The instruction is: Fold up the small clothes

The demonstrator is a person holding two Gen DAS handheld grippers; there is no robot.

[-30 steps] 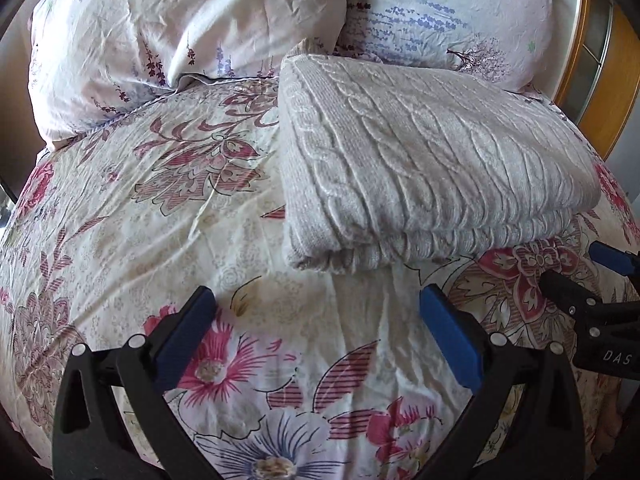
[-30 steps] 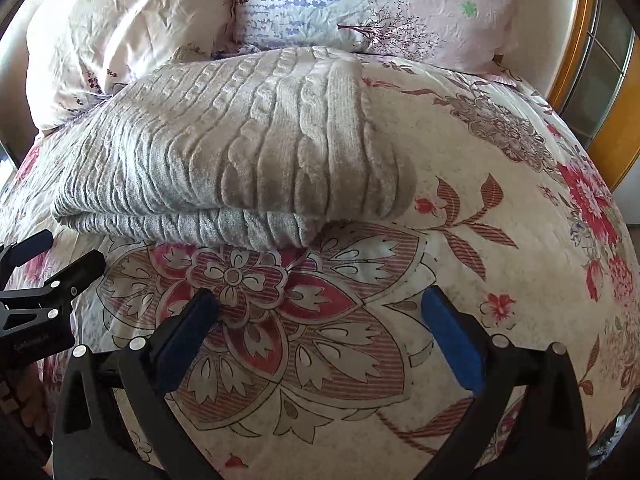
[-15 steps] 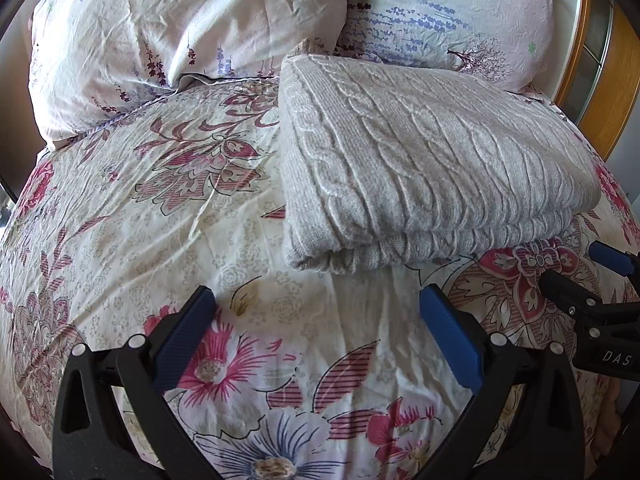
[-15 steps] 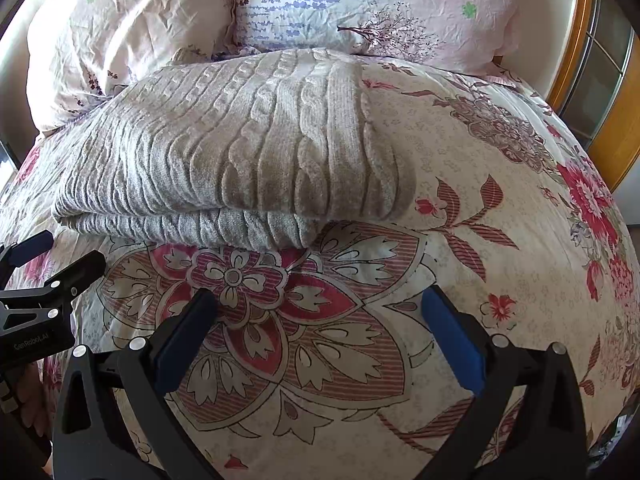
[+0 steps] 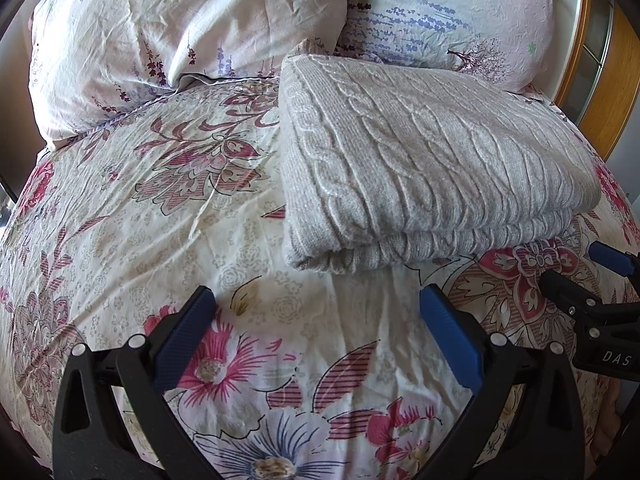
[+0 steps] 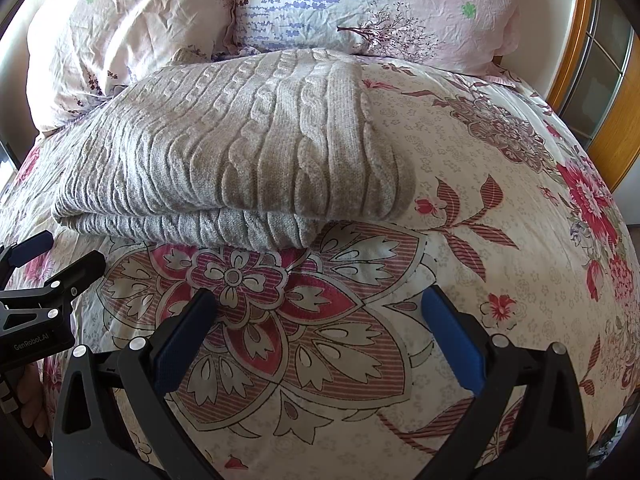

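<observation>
My left tongs stand wide apart with nothing between the blue pads, hovering over the floral duvet just short of the near edge of the folded sweater. My right tongs are spread just as wide and hold nothing either, poised over a big pink flower print with the sweater's near fold just beyond them. Both point forward and slightly down at the bed. From the left wrist I see the right tongs at the right edge; from the right wrist the left tongs show at the left edge, with a bit of my hand gripping the handle below. The grey cable-knit sweater lies folded in layers on the duvet between the two. Farthest off, two pillows rest against the headboard, and a wooden frame shows at far right.
</observation>
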